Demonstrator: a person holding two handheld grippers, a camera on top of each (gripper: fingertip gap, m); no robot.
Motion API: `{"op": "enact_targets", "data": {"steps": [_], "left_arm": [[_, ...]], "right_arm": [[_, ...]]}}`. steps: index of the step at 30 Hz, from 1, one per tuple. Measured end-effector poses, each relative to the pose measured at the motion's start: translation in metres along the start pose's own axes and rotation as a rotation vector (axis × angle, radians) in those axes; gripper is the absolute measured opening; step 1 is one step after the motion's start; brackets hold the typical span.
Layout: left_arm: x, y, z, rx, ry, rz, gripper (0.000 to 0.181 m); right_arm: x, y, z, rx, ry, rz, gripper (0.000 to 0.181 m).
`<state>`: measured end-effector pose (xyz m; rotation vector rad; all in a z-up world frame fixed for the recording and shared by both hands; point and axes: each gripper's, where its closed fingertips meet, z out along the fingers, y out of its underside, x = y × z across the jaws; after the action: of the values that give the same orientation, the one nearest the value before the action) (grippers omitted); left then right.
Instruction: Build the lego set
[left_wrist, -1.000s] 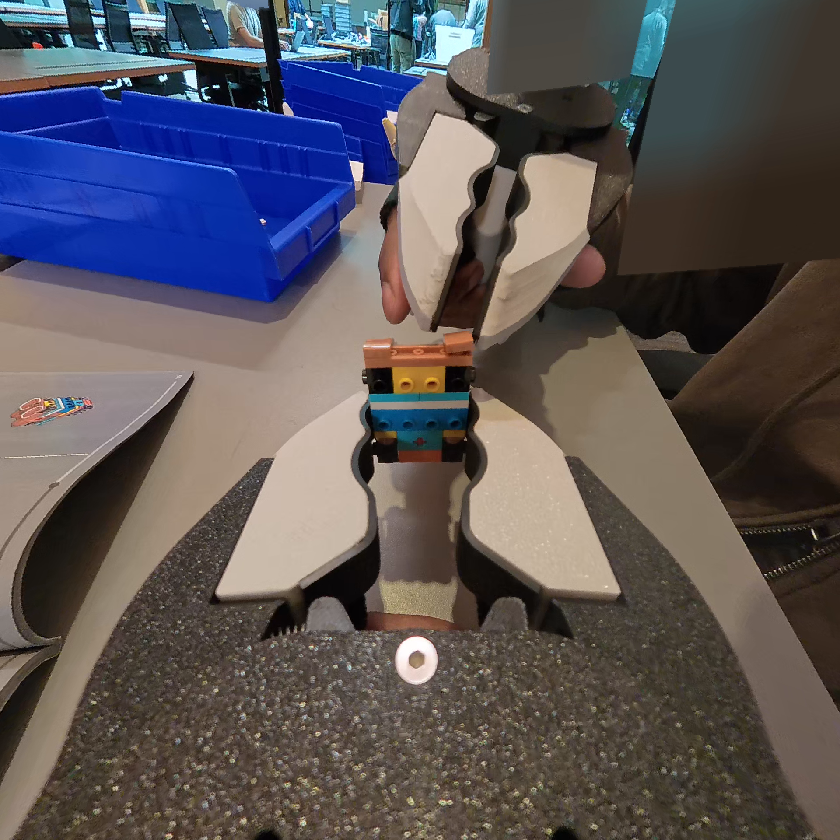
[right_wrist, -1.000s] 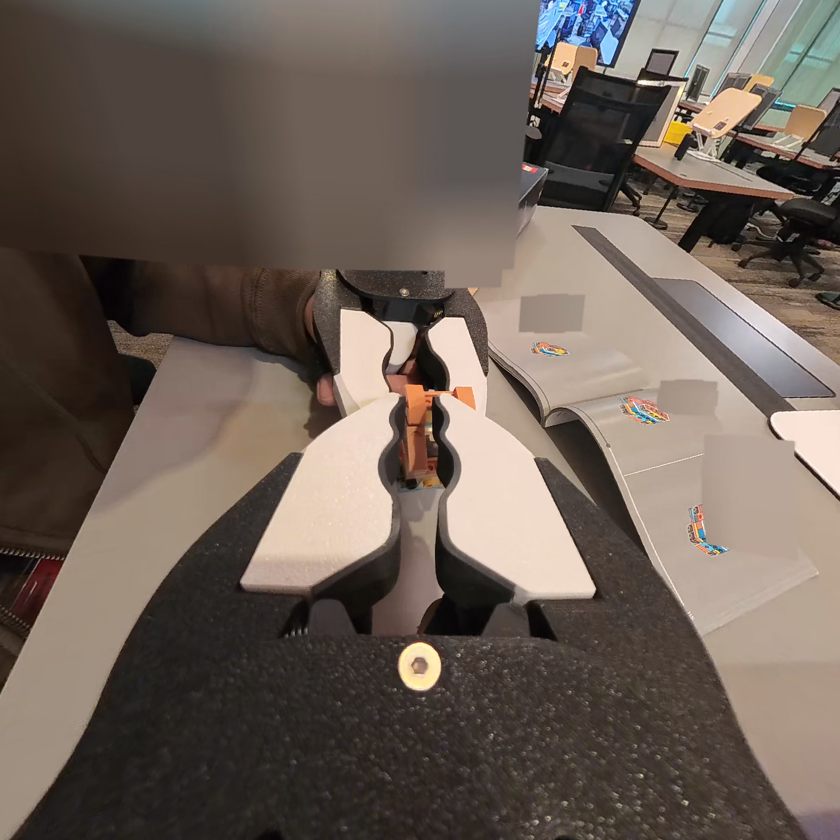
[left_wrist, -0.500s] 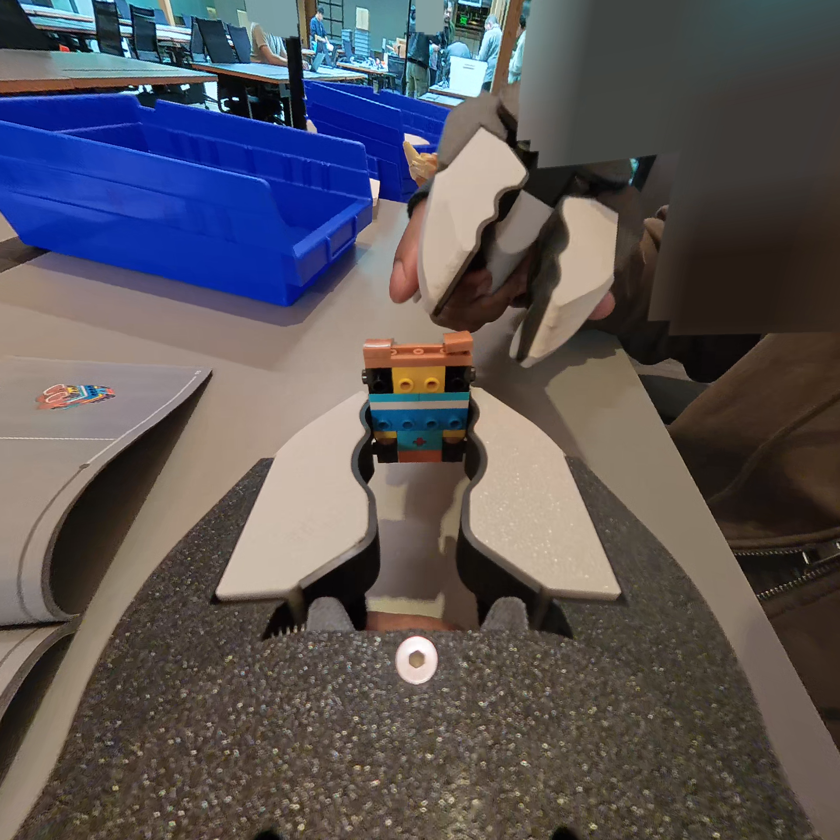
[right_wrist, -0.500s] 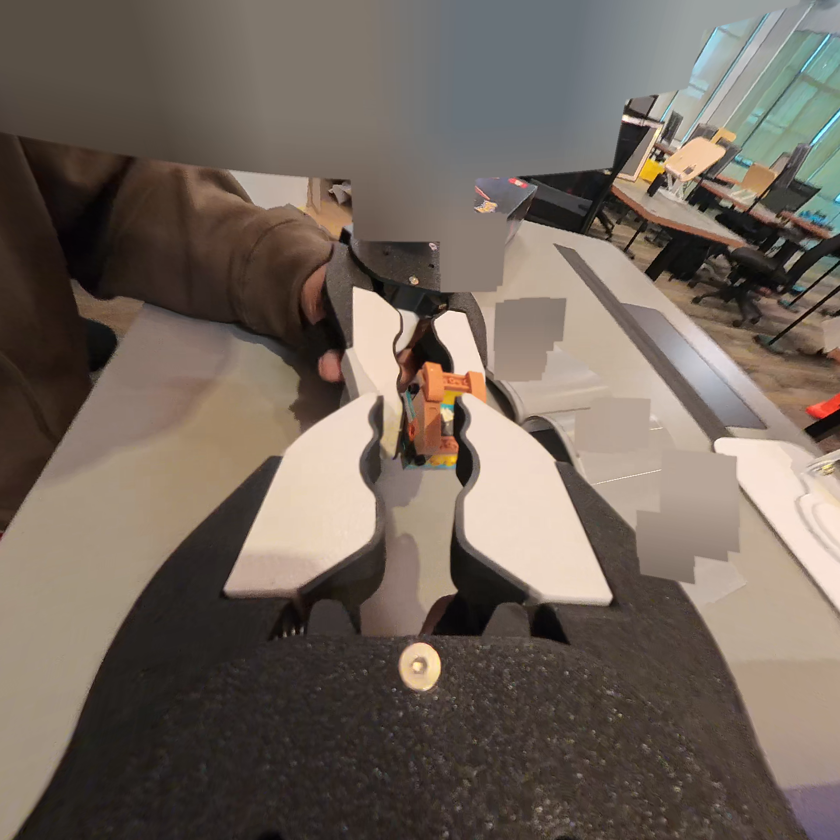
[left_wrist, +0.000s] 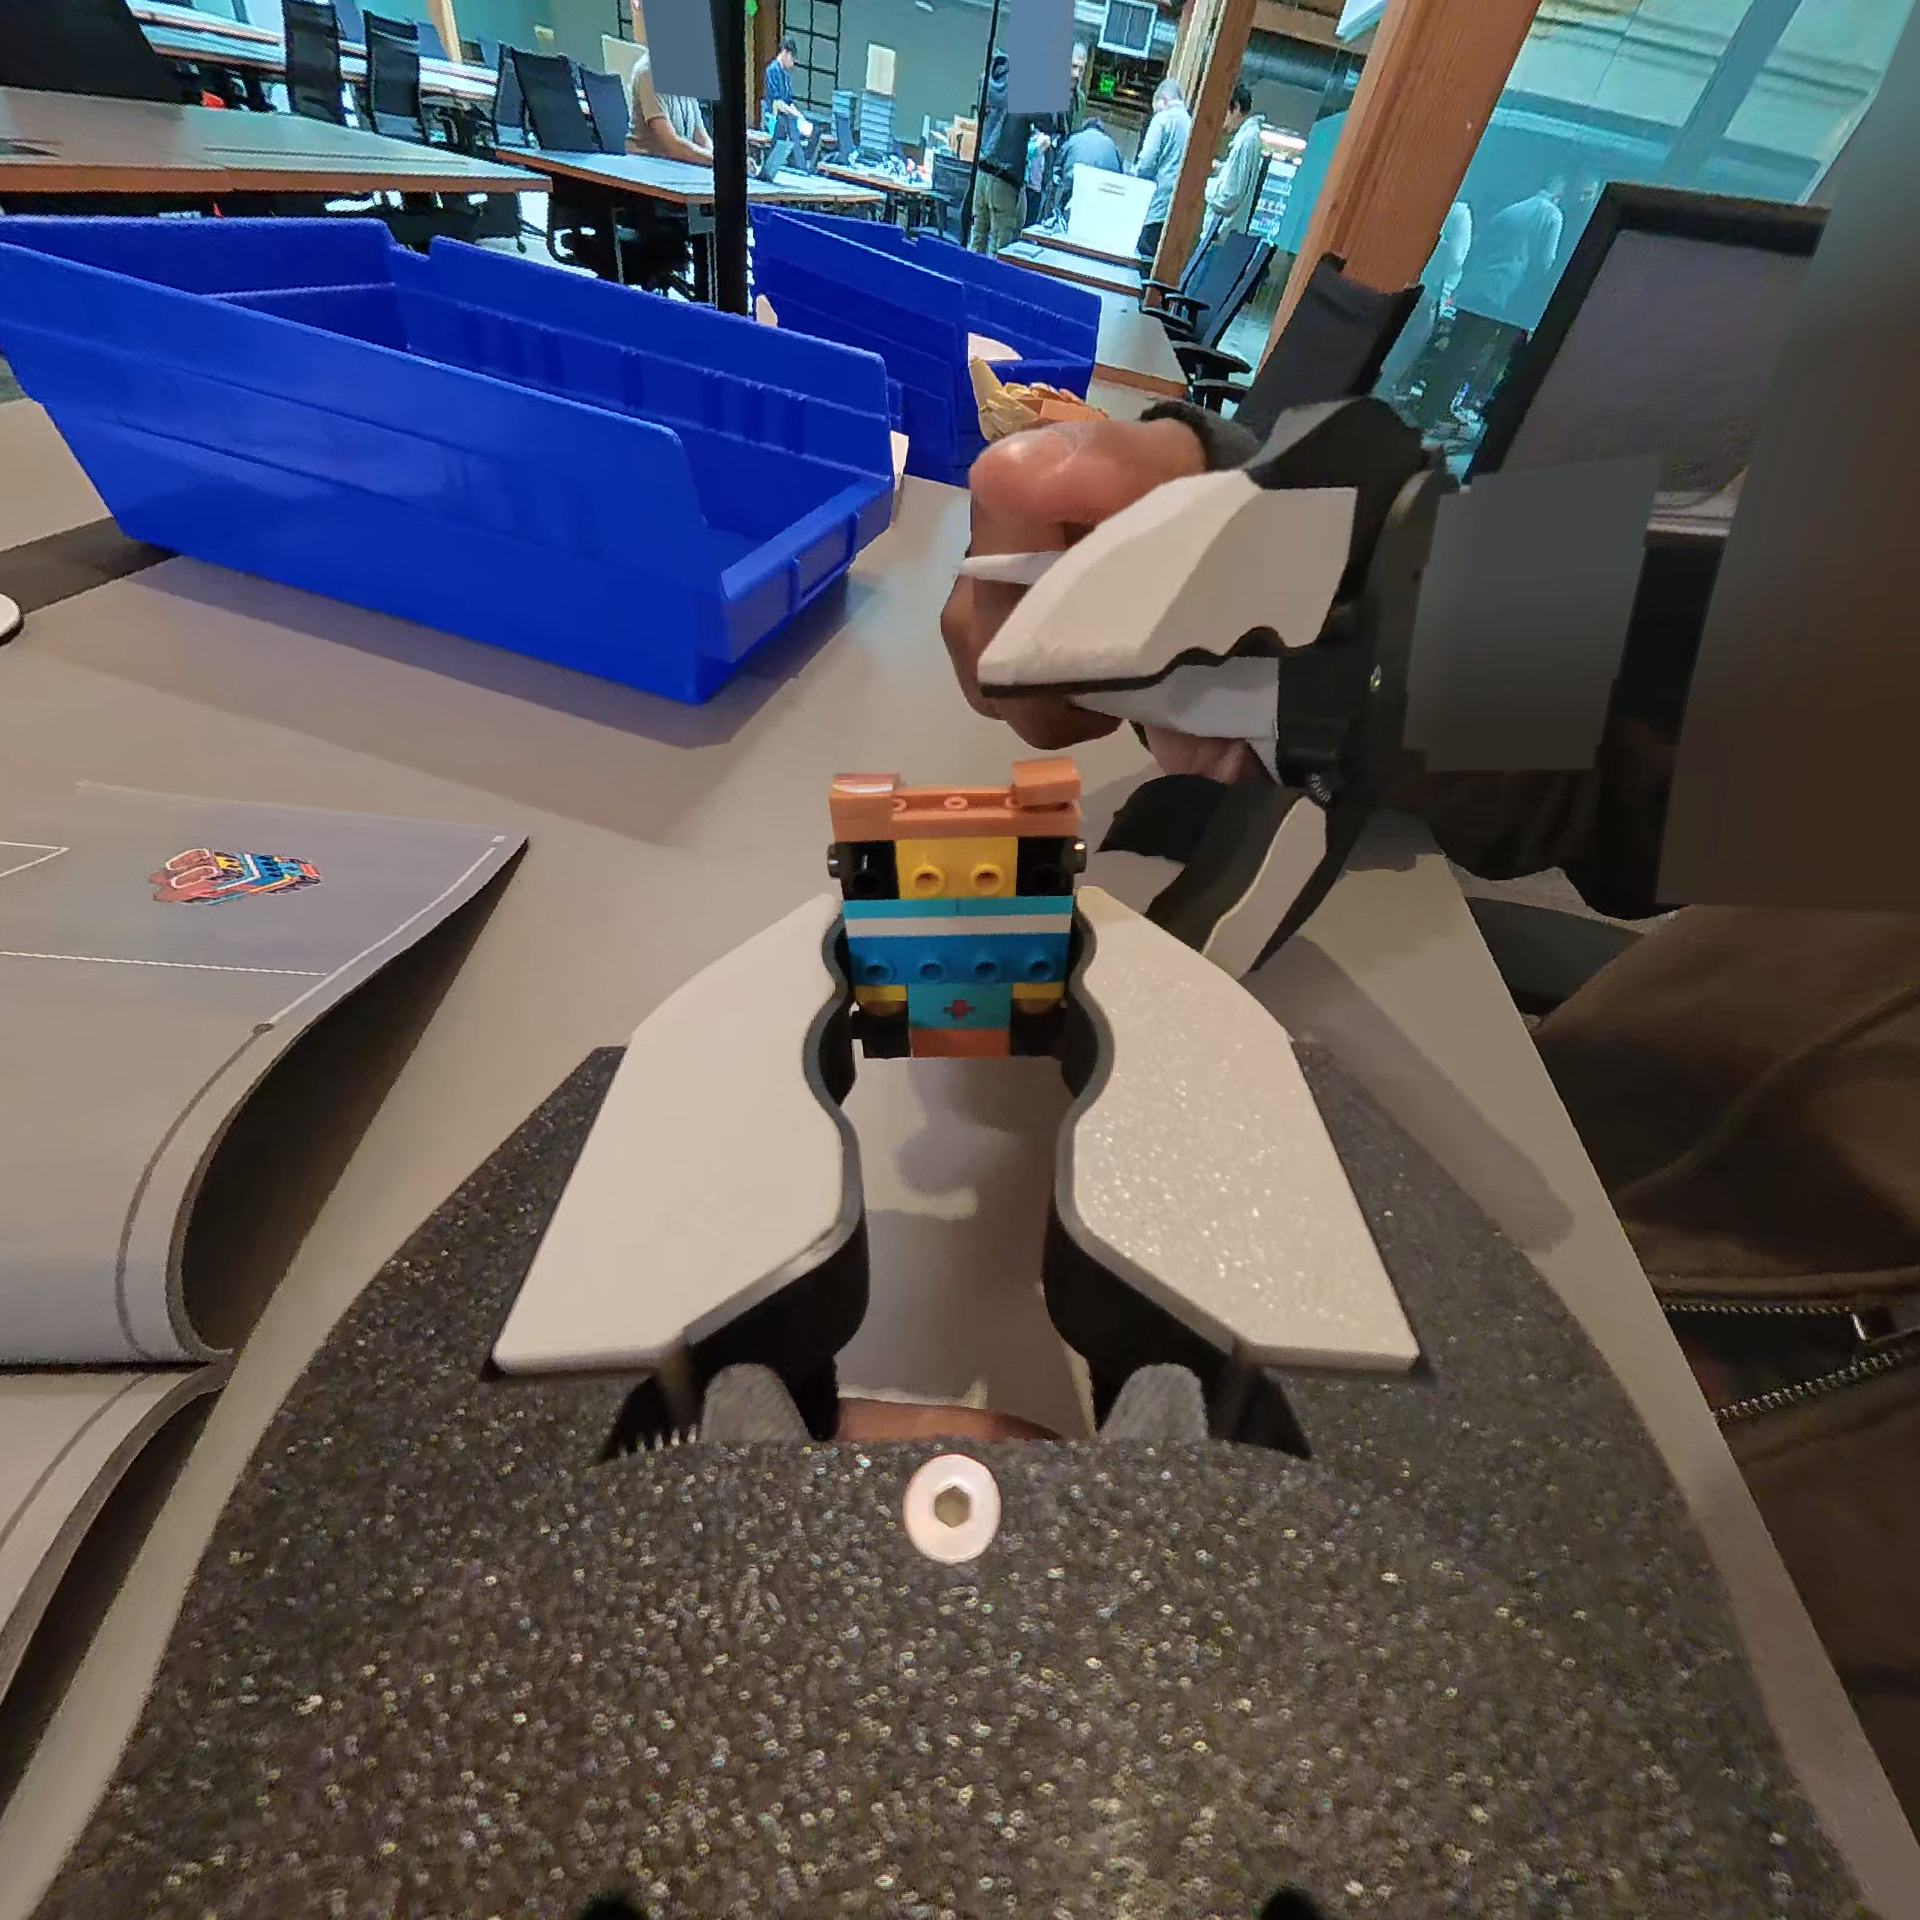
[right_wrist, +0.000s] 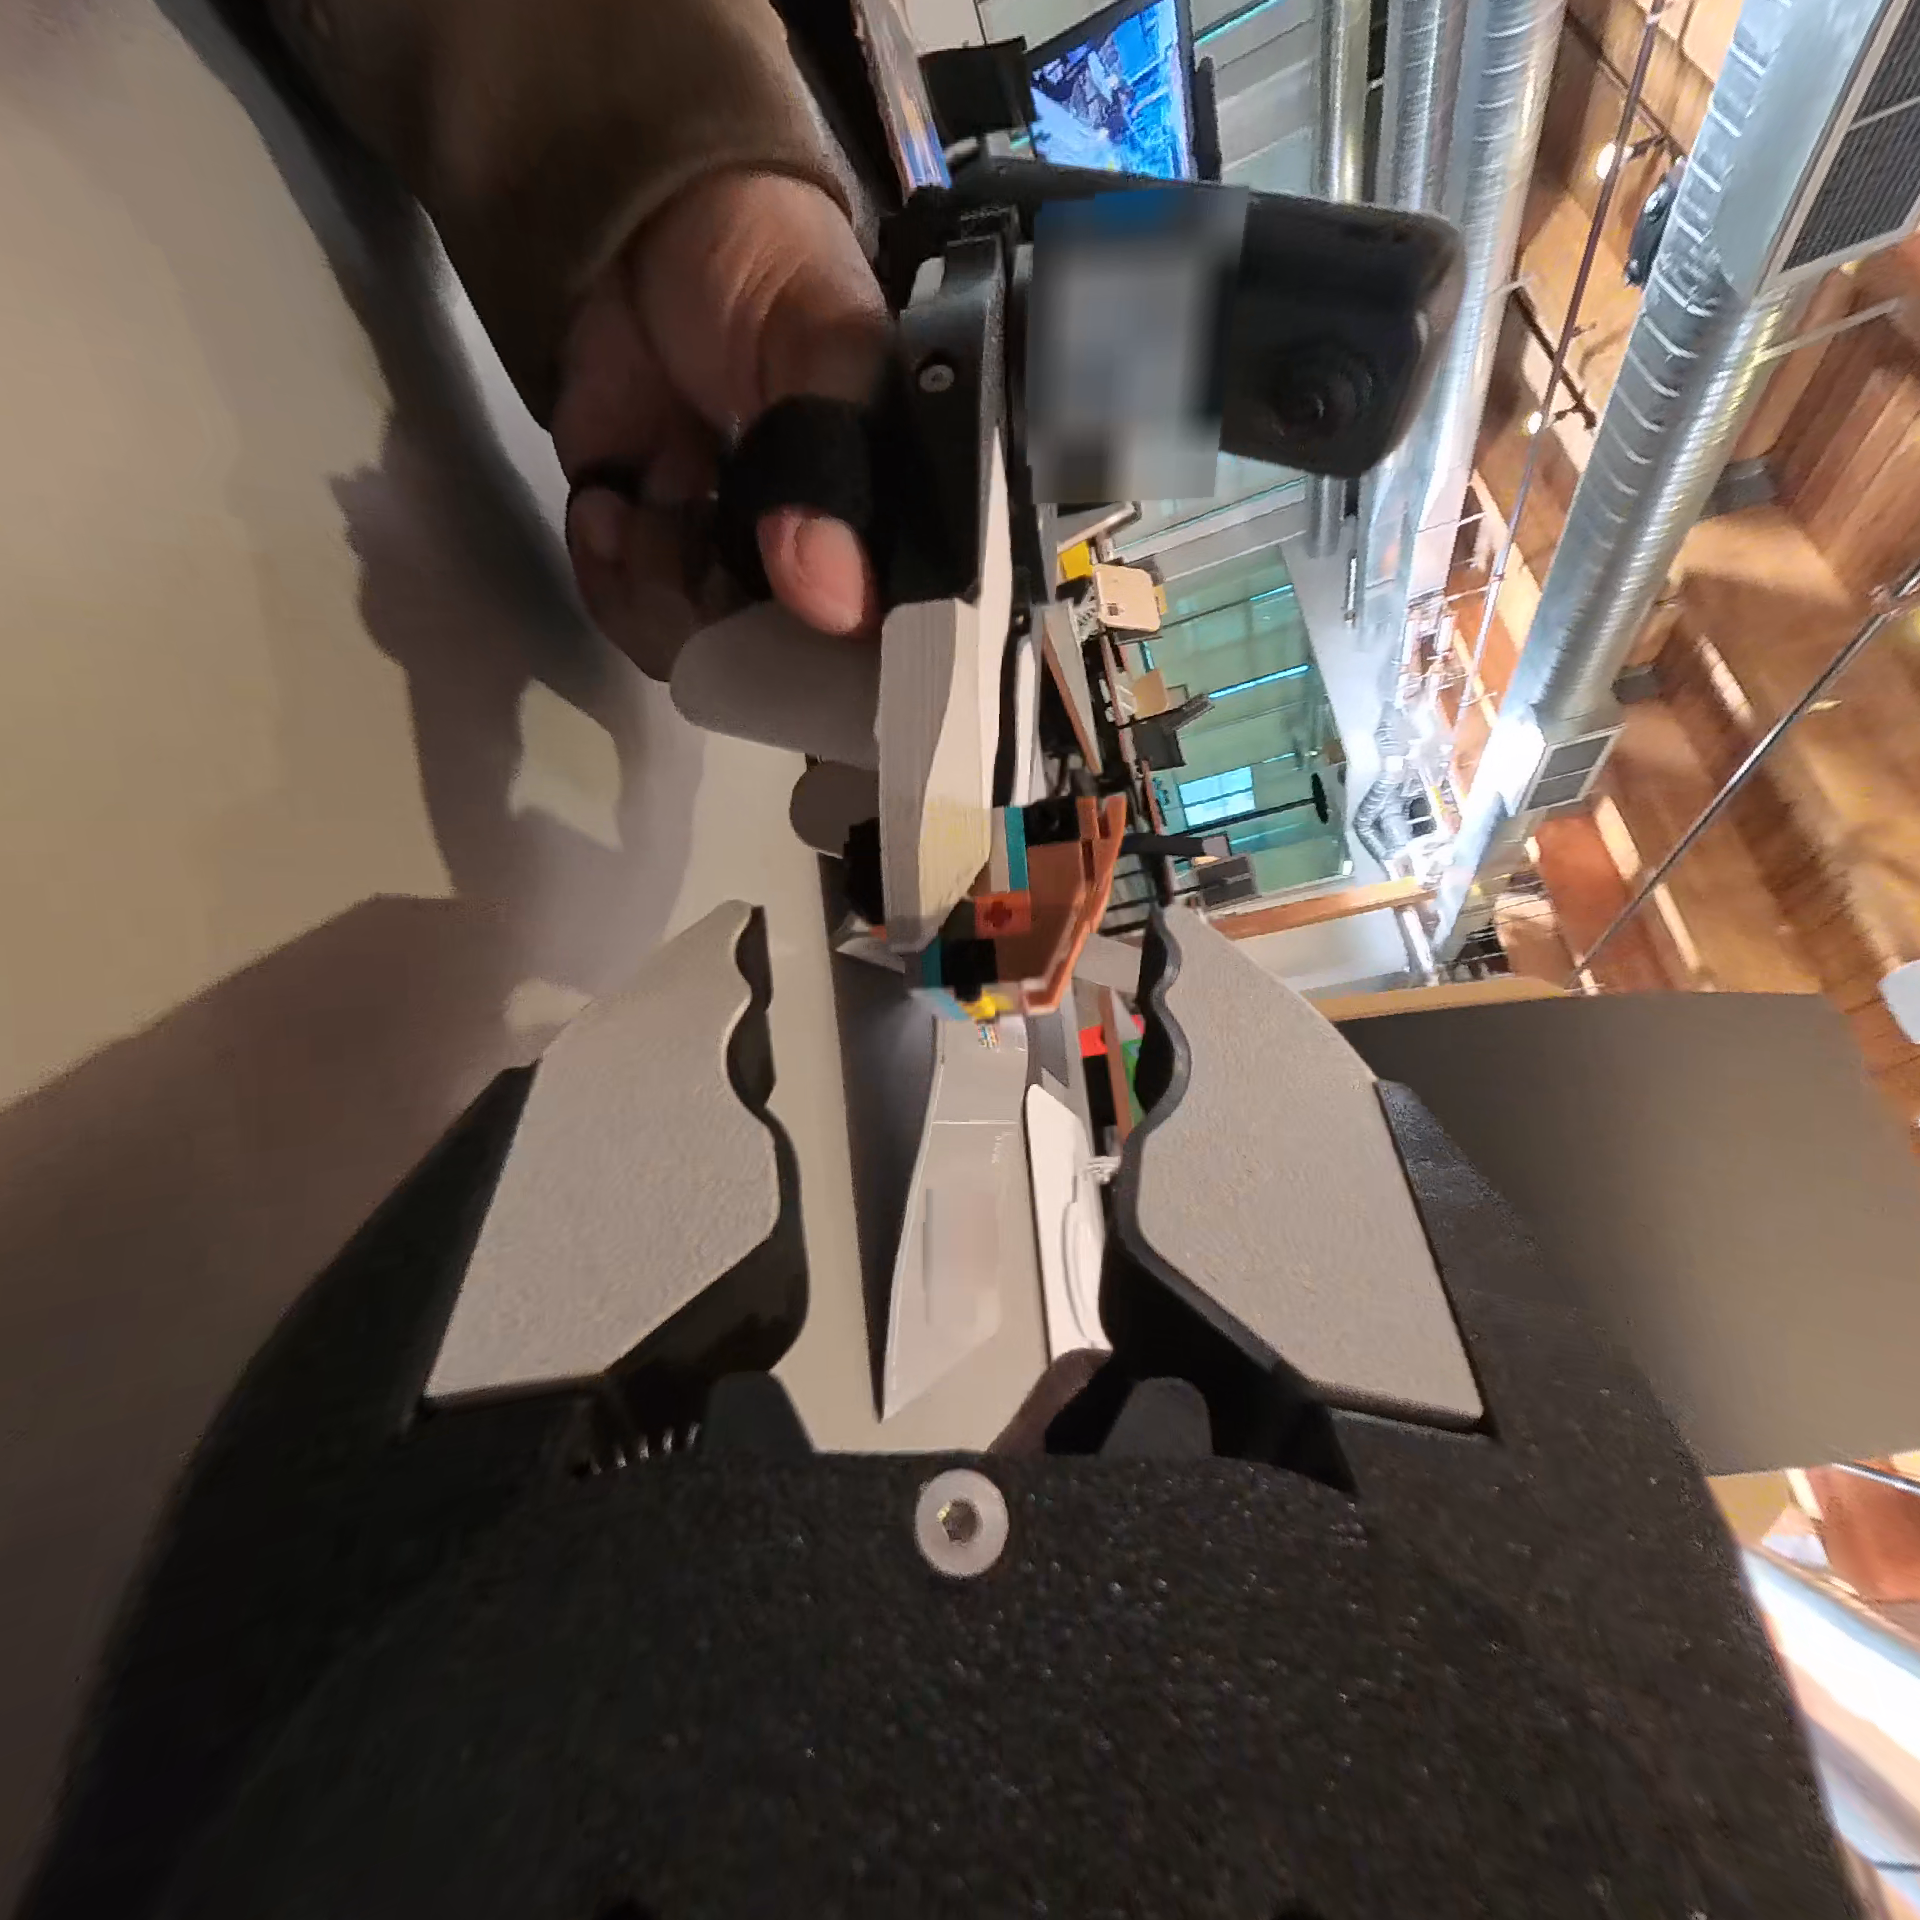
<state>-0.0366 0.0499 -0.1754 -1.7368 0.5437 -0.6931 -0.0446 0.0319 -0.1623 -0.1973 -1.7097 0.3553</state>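
Observation:
A small lego build (left_wrist: 956, 935) with a brown top, yellow and black middle and blue bands stands upright between the fingers of my left gripper (left_wrist: 956, 951), which is shut on its lower part just above the grey table (left_wrist: 623, 727). My right gripper (left_wrist: 1112, 810) hangs open and empty just right of and behind the build, rolled onto its side. In the right wrist view the picture is rolled sideways. My right gripper (right_wrist: 951, 935) is open there, with the build (right_wrist: 1049, 894) just beyond its tips, held by the left gripper's fingers (right_wrist: 930, 790).
A large blue bin (left_wrist: 416, 436) stands at the back left and a second blue bin (left_wrist: 935, 301) behind it. An open instruction booklet (left_wrist: 208, 987) lies at the left. A person's brown sleeve (left_wrist: 1714, 1091) is at the table's right edge. My two grippers' fingertips are within a few centimetres of each other.
My right gripper opened, drew back from the top of the build and rolled onto its side. My left gripper kept its hold on the build.

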Motion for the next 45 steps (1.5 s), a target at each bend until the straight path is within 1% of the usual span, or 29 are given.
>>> {"op": "enact_targets", "data": {"steps": [4,9,14,16,20,37,45], "left_arm": [[0.002,0.003,0.003,-0.015,0.008,0.001,0.037],[0.003,0.007,0.005,-0.032,0.015,-0.008,0.037],[0.003,0.008,0.005,-0.035,0.018,-0.030,0.037],[0.002,0.007,0.004,-0.027,0.026,-0.054,0.037],[0.001,0.008,0.003,-0.040,0.020,-0.067,0.037],[0.004,0.020,0.005,-0.114,0.062,-0.154,0.037],[0.003,0.024,0.006,-0.128,0.057,-0.158,0.037]], "right_arm": [[-0.001,0.000,0.006,-0.025,0.027,-0.059,0.069],[0.000,-0.001,0.010,-0.031,0.056,-0.082,0.068],[-0.001,0.000,0.013,-0.041,0.063,-0.094,0.061],[-0.002,0.000,0.014,-0.039,0.072,-0.099,0.055],[-0.002,0.000,0.015,-0.045,0.074,-0.094,0.055],[-0.015,0.000,0.017,-0.038,-0.054,0.005,0.052],[-0.020,0.001,0.019,-0.068,-0.071,0.012,0.051]]}}
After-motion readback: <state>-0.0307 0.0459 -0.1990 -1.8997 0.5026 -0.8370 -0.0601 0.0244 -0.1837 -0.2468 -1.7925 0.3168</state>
